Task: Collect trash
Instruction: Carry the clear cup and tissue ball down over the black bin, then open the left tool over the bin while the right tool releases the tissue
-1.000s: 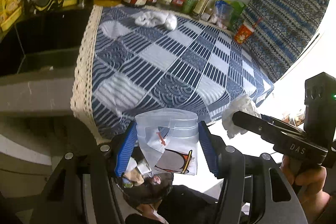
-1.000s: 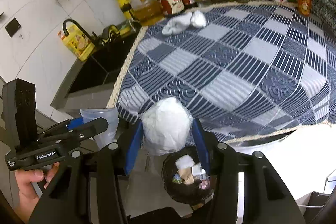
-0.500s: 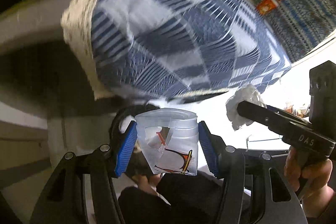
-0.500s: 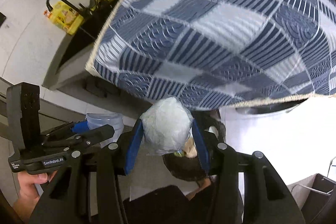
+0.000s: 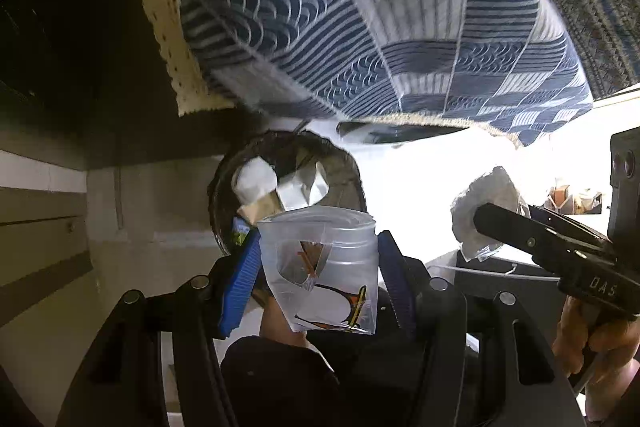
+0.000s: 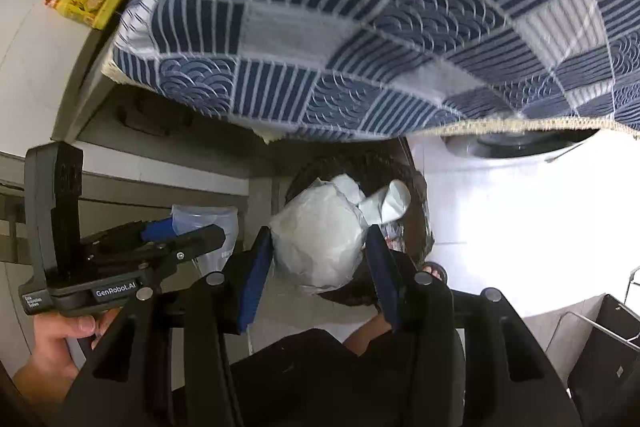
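**Both pieces of trash held over the bin, not yet dropped**

From my left wrist camera: my left tongs (image 5: 318, 267) are clenched on a clear plastic bag (image 5: 320, 263) with a printed label; both blue pads press on its sides. Just beyond the bag, lower down on the floor, stands the dark bin (image 5: 348, 171). Inside it I see white paper and some other scraps (image 5: 280, 187), so part of the collecting is already done. Above hangs the edge of the blue patterned cloth (image 5: 380, 27) that covers the tabletop. On the right side my right tongs (image 5: 492, 223) show from the side, with a white wad (image 5: 486, 211) in them.

From my right wrist camera: my right tongs (image 6: 318, 251) grasp the wad (image 6: 320, 239), a crumpled white ball, between the two pads. The wad is directly in front of the bin (image 6: 420, 211), which holds pale scraps already. On the left I see my left tongs (image 6: 192, 239) with the bag (image 6: 208, 223) beside them.

As I judge it, both pieces are carried to the bin, and what is left is to open the tongs so they fall in. Whether more trash lies on the cloth, I cannot tell; these views show only its near edge.
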`<state>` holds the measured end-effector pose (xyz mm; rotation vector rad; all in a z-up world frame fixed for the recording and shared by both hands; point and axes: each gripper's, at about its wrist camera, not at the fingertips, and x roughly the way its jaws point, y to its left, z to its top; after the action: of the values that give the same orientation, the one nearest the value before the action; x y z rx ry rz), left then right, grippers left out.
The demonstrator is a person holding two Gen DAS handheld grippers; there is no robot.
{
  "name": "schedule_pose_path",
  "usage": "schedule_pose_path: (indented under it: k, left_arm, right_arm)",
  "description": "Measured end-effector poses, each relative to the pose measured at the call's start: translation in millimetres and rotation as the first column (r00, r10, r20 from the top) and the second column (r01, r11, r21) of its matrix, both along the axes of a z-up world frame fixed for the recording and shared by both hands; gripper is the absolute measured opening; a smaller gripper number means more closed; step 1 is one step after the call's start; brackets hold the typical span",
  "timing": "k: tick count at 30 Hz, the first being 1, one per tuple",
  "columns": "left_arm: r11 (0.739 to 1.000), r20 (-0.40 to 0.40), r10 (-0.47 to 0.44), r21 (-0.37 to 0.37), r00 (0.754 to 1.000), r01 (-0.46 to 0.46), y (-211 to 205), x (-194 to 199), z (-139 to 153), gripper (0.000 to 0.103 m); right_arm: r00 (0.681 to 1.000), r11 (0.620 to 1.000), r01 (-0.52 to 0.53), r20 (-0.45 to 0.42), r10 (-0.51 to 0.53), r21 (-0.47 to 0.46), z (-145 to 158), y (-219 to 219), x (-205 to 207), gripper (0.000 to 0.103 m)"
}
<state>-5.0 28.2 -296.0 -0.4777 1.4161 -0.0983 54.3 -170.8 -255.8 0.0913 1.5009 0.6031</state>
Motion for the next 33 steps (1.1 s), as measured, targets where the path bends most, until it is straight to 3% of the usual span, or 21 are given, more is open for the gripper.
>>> schedule_pose_path:
  k: [12,14,15,16,30,33]
  left_arm:
    - [1.0,-0.069,0.002,-0.005,0.998,-0.003,2.7,10.8,-33.1,0.057]
    - [1.0,-0.093,-0.011,-0.023,0.996,0.009,1.8,15.1,-37.8,0.069]
    - [1.0,-0.093,-0.011,-0.016,0.996,0.009,1.9,16.4,-38.3,0.081]
    - [1.0,-0.088,-0.005,-0.001,0.996,0.005,3.3,17.6,-37.4,0.084]
    - [0.999,-0.039,0.031,0.019,0.999,-0.03,24.9,24.9,-12.4,0.084]
    - [1.0,-0.019,0.015,0.014,1.0,-0.014,24.2,22.5,-3.4,0.084]
  right_arm:
    - [0.997,0.999,0.017,-0.074,-0.019,-0.032,-38.7,3.3,-4.9,0.05]
    - [0.996,0.999,0.039,-0.08,-0.041,-0.022,-38.0,-0.3,-2.1,0.054]
    - [0.995,0.998,0.057,-0.076,-0.058,-0.015,-37.3,-2.5,0.2,0.067]
    - [0.995,0.997,0.07,-0.068,-0.071,-0.02,-36.5,-3.6,1.7,0.07]
    - [0.988,0.989,0.15,-0.038,-0.149,0.014,-8.4,-12.1,14.5,0.07]
    - [0.988,0.988,0.15,-0.034,-0.149,0.028,0.0,-10.7,12.6,0.074]
